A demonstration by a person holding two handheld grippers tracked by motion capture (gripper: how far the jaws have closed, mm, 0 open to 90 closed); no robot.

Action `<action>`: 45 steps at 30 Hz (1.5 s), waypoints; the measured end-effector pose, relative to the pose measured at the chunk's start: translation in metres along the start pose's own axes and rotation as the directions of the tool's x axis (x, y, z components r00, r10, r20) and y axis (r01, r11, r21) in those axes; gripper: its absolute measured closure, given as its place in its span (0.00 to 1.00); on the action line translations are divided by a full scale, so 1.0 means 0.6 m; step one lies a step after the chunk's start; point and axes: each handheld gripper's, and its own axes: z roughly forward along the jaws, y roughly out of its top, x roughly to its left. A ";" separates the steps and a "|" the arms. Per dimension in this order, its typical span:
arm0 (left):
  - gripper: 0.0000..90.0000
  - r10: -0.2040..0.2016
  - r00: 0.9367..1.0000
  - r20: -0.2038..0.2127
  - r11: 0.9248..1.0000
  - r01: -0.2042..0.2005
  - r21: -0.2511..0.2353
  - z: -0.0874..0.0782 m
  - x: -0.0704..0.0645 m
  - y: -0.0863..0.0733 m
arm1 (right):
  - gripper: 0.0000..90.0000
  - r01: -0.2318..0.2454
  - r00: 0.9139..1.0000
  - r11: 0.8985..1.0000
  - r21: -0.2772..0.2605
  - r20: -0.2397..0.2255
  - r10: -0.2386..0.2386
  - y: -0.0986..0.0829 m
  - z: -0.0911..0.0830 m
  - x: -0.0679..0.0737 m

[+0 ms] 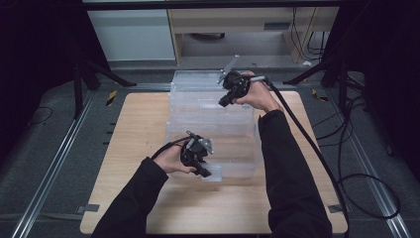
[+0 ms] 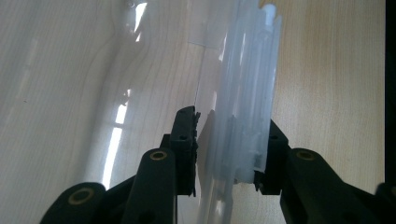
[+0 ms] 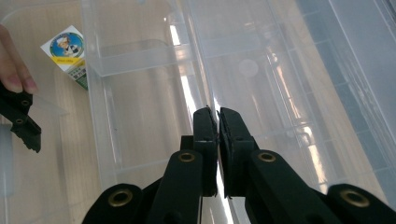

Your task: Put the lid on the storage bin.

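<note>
**Two tongs gripping clear plastic bins on the table**

Nested clear storage bins (image 1: 213,116) lie on the wooden table (image 1: 129,148). A stickered label (image 3: 70,53) sits beyond the right tongs, to their left. Left tongs (image 2: 229,154), part open, clamp the near bin's ridged handle (image 2: 247,93). Right tongs (image 3: 218,140), nearly closed, pinch a thin bin wall (image 3: 196,70). Both sleeved forearms reach forward, the right farther.

Your left hand-held gripper (image 2: 226,144) has its two black jaws clamped on the ribbed edge of a clear plastic bin (image 2: 247,93), which stands upright over the pale wooden surface (image 2: 327,70).
</note>
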 end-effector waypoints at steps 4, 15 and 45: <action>0.73 -0.006 1.000 -0.001 1.000 0.006 0.003 0.000 0.000 0.001 | 0.97 0.004 1.000 1.000 -0.018 -0.031 -0.004 0.001 -0.006 0.004; 0.73 -0.009 1.000 0.003 1.000 0.009 0.005 0.000 0.000 0.001 | 0.99 0.044 0.997 0.998 -0.042 -0.064 -0.046 -0.006 -0.025 0.031; 0.73 -0.006 1.000 0.011 1.000 0.006 0.005 0.001 -0.002 0.001 | 1.00 0.064 0.995 0.994 -0.086 -0.067 -0.070 -0.039 -0.049 0.104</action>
